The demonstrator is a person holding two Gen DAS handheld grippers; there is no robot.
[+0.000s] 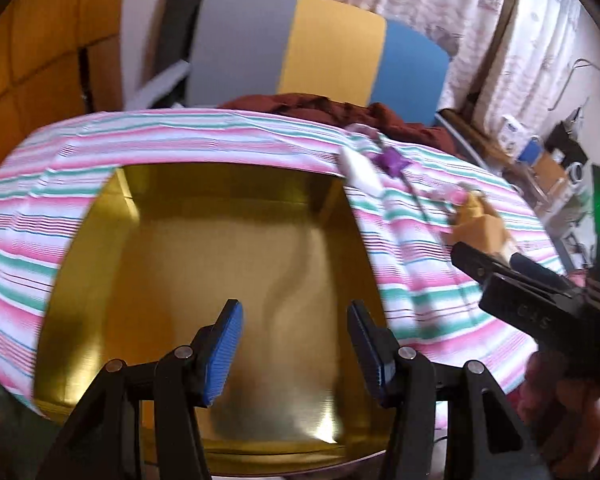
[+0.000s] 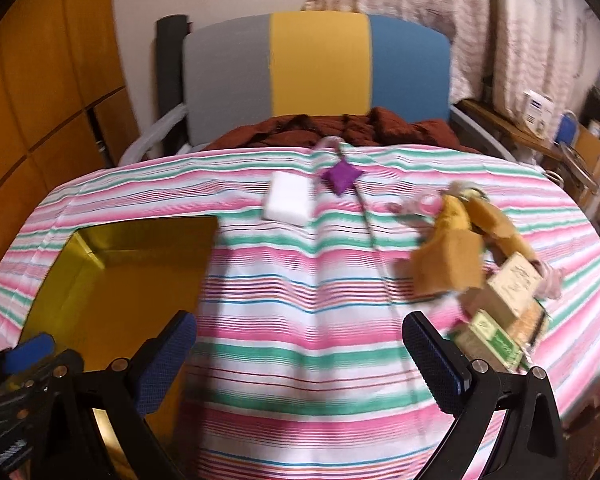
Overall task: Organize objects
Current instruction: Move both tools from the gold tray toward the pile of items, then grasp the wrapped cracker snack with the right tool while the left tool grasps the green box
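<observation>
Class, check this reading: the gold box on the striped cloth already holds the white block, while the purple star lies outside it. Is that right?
Not quite. The gold box holds nothing; the left wrist view shows its bare floor. The white block lies on the striped cloth beside the purple star, outside the box, as the right wrist view shows.

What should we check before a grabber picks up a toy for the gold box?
1. Gold box has room: ok, nothing lies inside.
2. Right gripper ready: ok, jaws wide open, nothing between them.
3. Left gripper free: ok, nothing between its pads, over the box.
4. Pile of toys and small boxes easy to single out: not ok, heaped together.
5. White block clear: ok, lies apart.
</observation>
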